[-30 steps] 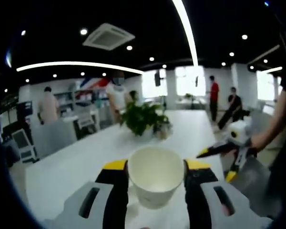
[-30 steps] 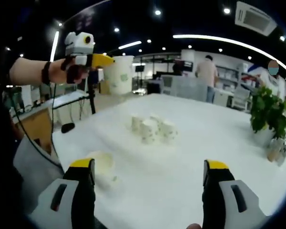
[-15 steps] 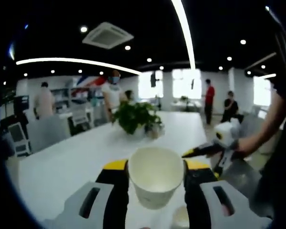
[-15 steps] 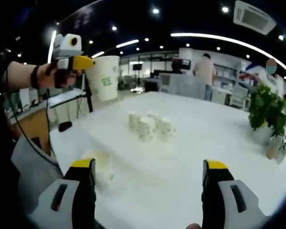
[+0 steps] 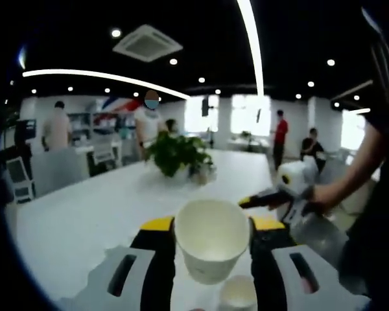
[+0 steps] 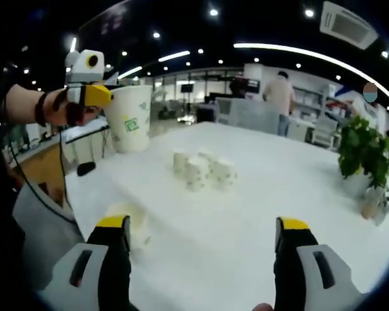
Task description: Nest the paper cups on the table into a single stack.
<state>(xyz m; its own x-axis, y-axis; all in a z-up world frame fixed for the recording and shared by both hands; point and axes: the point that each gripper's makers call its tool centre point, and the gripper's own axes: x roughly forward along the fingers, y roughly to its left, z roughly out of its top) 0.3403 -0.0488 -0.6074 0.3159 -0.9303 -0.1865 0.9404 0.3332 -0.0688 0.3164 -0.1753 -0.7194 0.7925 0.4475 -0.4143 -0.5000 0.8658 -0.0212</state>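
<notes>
My left gripper (image 5: 212,225) is shut on a white paper cup (image 5: 211,249), held upright in the air; in the right gripper view the same gripper (image 6: 94,97) and its cup (image 6: 129,118) hang at the upper left, over the table's near corner. Just below the held cup, another cup (image 5: 238,295) stands on the table; it is the pale cup (image 6: 128,225) beside my right gripper's left jaw. Three more cups (image 6: 198,170) stand clustered mid-table. My right gripper (image 6: 202,232) is open and holds nothing; it also appears at the right (image 5: 272,202).
The long white table (image 6: 279,188) runs away from me, with a potted plant (image 6: 366,155) and a small vase at its far right. Several people stand among desks in the background. A person's arm (image 5: 366,172) reaches in at the right.
The left gripper with its cup has come lower and nearer the table's corner. A standing cup has come into the left gripper view under the held one. The right gripper stays open.
</notes>
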